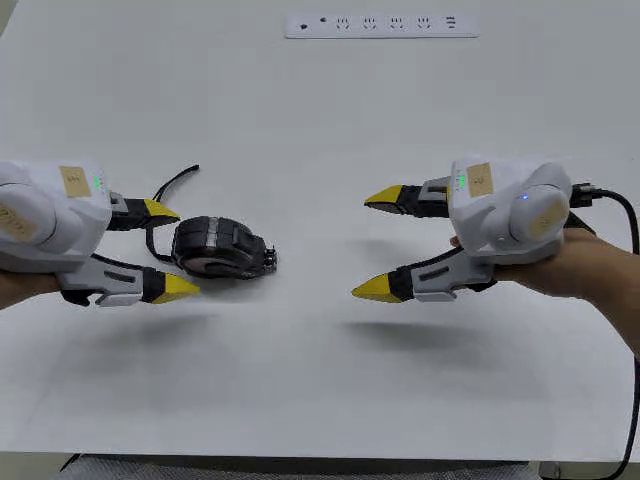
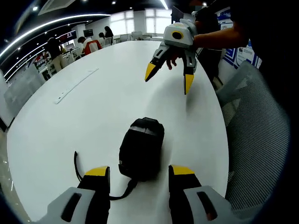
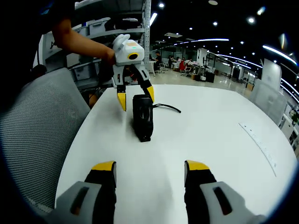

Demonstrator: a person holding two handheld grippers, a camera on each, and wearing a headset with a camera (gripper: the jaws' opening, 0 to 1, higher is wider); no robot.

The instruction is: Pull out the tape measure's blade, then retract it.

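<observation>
Since the blade's not out yet, the whole task's left: your left gripper (image 1: 178,250) is spread either side of the black tape measure (image 1: 222,247) on the white table (image 1: 300,380), not clamping it. Your right gripper (image 1: 370,244) is spread too, well apart from it, path clear. The power strip (image 1: 380,25) sits at the far edge, no obstruction.

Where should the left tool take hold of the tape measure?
Clamp the tape measure across its case sides with the left tool, from the strap end: open jaws straddle it, and the blade end faces the right tool.
</observation>
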